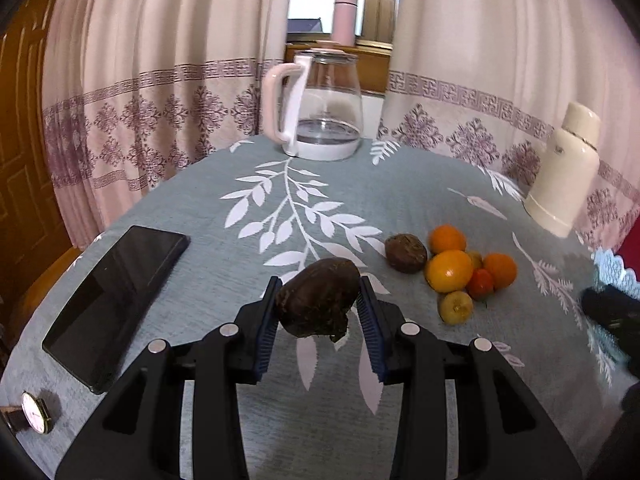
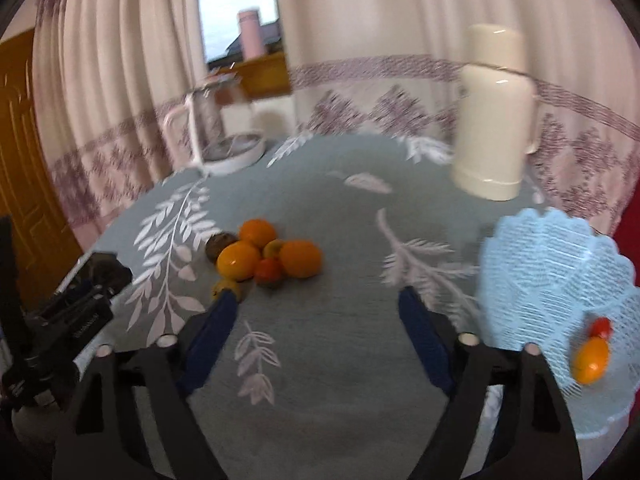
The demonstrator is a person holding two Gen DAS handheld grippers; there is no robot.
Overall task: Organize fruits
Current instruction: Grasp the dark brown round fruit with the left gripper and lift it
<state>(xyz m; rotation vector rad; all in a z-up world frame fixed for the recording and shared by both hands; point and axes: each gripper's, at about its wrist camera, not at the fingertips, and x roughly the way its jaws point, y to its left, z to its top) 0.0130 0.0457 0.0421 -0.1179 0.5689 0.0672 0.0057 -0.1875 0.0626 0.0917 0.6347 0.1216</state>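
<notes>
Left gripper (image 1: pixel 320 300) pinched a dark brown fruit (image 1: pixel 318 300) between its blue pads, lifted clear of the table (image 1: pixel 200 280) near its front edge. Skin looked dull, rough and wrinkled, with a ragged tuft at the lower end; judged firm and fairly light, unlikely to slip against the ribbed pads. The hold across its widest part seemed sound.

Right gripper (image 2: pixel 316 300) stood spread with nothing between its pads (view blurred).

Remaining pile (image 1: pixel 460 272) lay toward the table's right side: smooth glossy oranges, a small red fruit, yellowish ones, and a second brown fruit (image 1: pixel 405 253) touching the heap. Round, waxy skins judged slippery and prone to rolling; best taken across the middle, one at a time.

Pale blue mesh basket (image 2: pixel 552 264) sat at the right edge, holding an orange fruit and a red one.
</notes>
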